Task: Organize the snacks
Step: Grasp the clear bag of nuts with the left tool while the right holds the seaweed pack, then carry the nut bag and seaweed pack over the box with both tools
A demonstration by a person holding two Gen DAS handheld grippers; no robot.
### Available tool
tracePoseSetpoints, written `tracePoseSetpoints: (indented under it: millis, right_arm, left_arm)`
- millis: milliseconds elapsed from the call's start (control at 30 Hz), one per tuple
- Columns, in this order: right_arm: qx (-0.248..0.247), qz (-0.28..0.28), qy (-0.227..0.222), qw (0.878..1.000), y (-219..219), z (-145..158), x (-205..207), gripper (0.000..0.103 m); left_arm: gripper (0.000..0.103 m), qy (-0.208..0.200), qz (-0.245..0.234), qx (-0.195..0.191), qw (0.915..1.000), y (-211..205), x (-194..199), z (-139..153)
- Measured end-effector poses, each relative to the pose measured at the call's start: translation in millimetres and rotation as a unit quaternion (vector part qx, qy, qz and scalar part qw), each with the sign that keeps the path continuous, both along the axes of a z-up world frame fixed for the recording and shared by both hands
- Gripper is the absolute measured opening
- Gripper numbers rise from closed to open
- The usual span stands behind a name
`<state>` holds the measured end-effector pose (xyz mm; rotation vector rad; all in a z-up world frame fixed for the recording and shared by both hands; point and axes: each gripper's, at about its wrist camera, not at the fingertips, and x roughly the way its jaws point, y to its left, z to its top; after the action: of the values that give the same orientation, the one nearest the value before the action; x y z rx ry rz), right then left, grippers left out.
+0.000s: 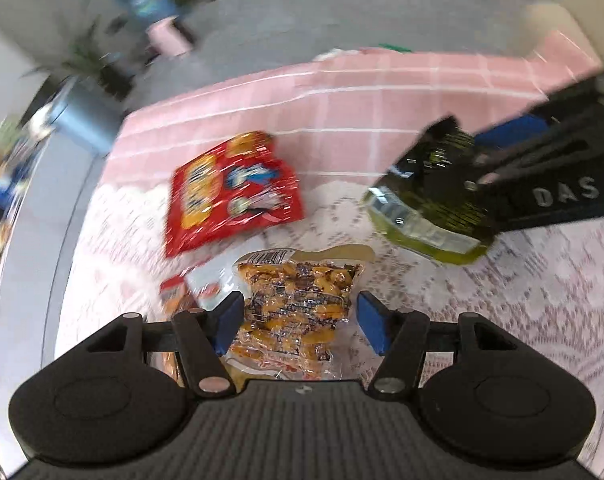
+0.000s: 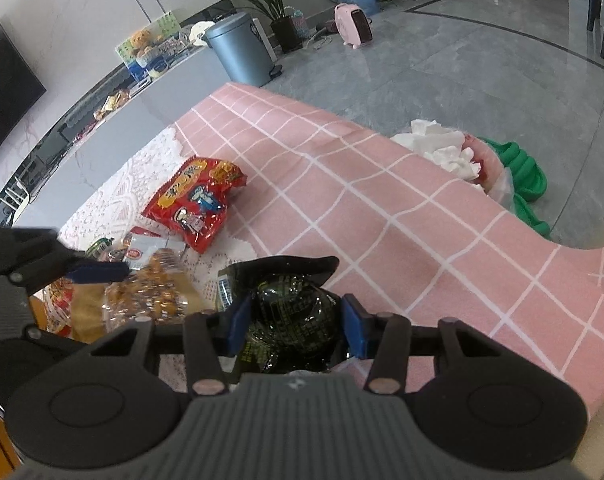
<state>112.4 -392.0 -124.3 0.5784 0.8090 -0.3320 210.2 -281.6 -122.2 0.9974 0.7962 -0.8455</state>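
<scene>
At the far left of the right wrist view, a dark TV screen hangs on a pale wall above a long grey ledge cluttered with small items. Right of these a blue-grey pedal bin, a potted plant and a pink heater stand on glossy grey floor tiles. The bench wears a pink cloth with a white grid, overlaid at its left by a white lace mat. On the lace, left of centre, lies a crinkly red snack bag. In the left wrist view the left claw straddles a clear packet of orange-brown snacks, its blue pads half apart; the left one touches the packet's edge, the right stands clear. Lower centre of the right wrist view, the right claw pinches a glossy dark-green bag, crumpled between its pads. Crumpled white tissue and something green lie beyond the bench's right edge.
</scene>
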Motion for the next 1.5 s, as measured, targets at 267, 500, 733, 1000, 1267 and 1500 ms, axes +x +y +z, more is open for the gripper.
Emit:
tracePoseSetpoints:
  millis: [267, 500, 733, 1000, 1267, 1500]
  right_arm:
    - [-0.001, 0.002, -0.015, 1.000, 3, 8, -9, 0.047]
    - [0.000, 0.023, -0.039, 0.999, 15, 19, -20, 0.047]
    - [-0.008, 0.057, -0.061, 0.996, 43, 39, -37, 0.047]
    - [-0.001, 0.112, -0.089, 0.990, 90, 75, -53, 0.047]
    - [0.001, 0.206, -0.126, 0.970, 157, 116, -59, 0.047]
    - [-0.035, 0.312, -0.152, 0.937, 231, 151, -48, 0.047]
  left_arm:
    - [0.069, -0.004, 0.115, -0.114, 0.9868, 47, -22, 33]
    - [0.069, 0.009, 0.210, -0.208, 0.9553, 96, -49, 65]
    - [0.069, 0.005, 0.258, -0.264, 0.9292, 144, -88, 100]
    - [0.069, -0.012, 0.298, -0.311, 0.9025, 205, -114, 144]
    - [0.069, -0.011, 0.347, -0.342, 0.8730, 282, -122, 189]
    - [0.069, -0.014, 0.385, -0.321, 0.8652, 335, -105, 206]
